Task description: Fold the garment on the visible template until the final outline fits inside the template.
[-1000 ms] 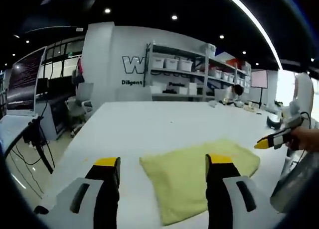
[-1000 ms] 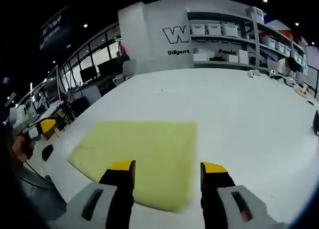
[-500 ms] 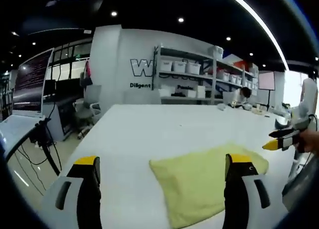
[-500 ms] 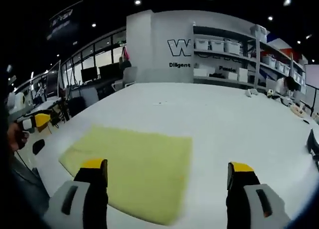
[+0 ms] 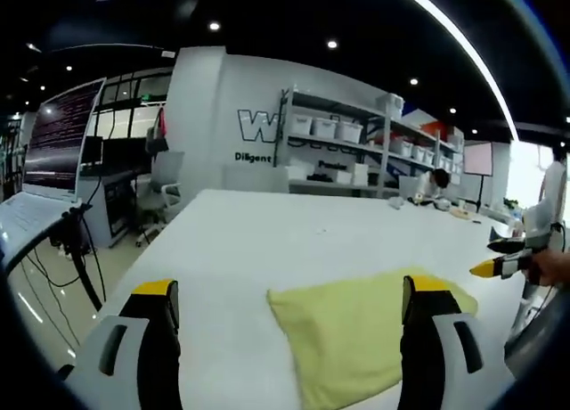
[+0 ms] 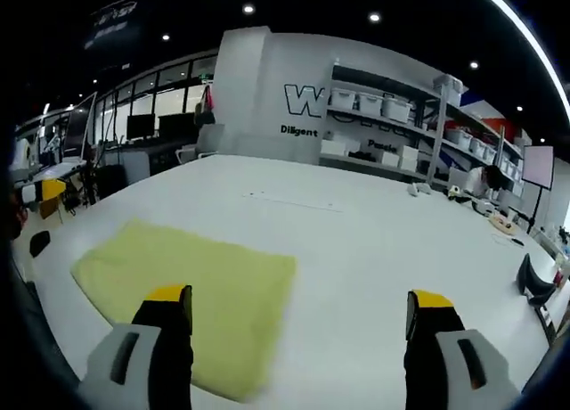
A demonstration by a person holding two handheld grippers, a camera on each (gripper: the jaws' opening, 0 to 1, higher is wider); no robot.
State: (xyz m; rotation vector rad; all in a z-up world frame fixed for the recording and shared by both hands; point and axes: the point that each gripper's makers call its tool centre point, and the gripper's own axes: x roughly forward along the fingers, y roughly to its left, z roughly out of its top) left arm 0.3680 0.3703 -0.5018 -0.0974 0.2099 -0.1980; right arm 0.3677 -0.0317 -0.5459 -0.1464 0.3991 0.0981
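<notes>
Here the white table (image 6: 383,250) carries a folded yellow cloth (image 6: 191,281) near its front edge. Both the left gripper (image 5: 289,294) and right gripper (image 6: 296,303) hang above it, jaws spread wide, empty. No template outline can be made out, so fit is unproven; a careless regrasp could drag the cloth off that edge.

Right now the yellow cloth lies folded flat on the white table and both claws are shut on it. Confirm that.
Not quite. The cloth does lie folded flat on the table, but neither claw is shut on it: the left claw and right claw both stand open, gripping nothing, as the left and right gripper views show.
</notes>
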